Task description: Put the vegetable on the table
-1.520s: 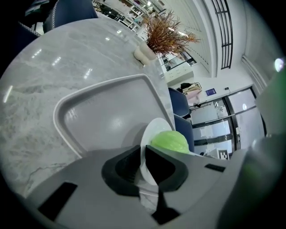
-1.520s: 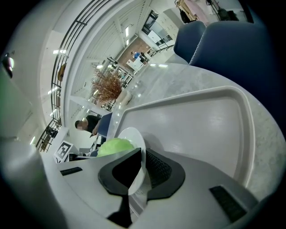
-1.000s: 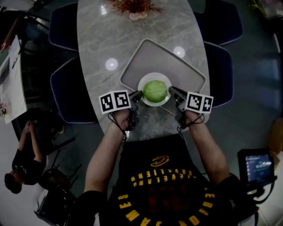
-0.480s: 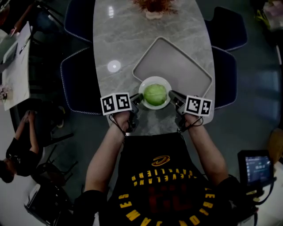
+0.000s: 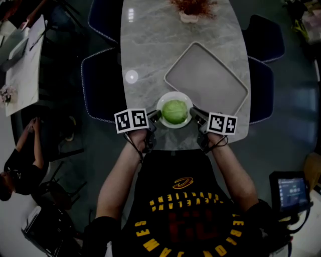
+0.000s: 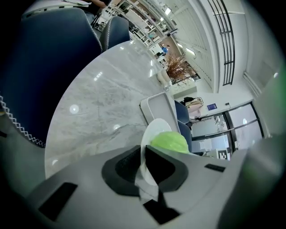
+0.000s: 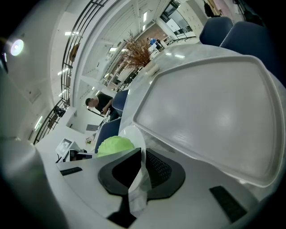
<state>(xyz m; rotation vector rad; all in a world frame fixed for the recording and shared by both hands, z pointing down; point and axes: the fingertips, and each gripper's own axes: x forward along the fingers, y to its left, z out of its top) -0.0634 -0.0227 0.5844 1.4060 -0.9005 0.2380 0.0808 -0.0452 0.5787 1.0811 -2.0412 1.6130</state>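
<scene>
Left hand-held gripper [image 5: 154, 116] and right hand-held gripper [image 5: 194, 114] pinched the plate [image 5: 174, 93] rim; level, matched lowering would steady the cabbage [image 5: 174, 111].

plate [image 5: 174, 95] rim hidden inside left gripper [image 5: 157, 116] and right gripper [image 5: 193, 114]; plant [image 5: 193, 7] cut off by top edge.

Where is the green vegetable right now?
In the head view the green vegetable sits on the white plate at the table's near end, beside the grey tray, between the left gripper and right gripper clamping the plate's rim.
</scene>
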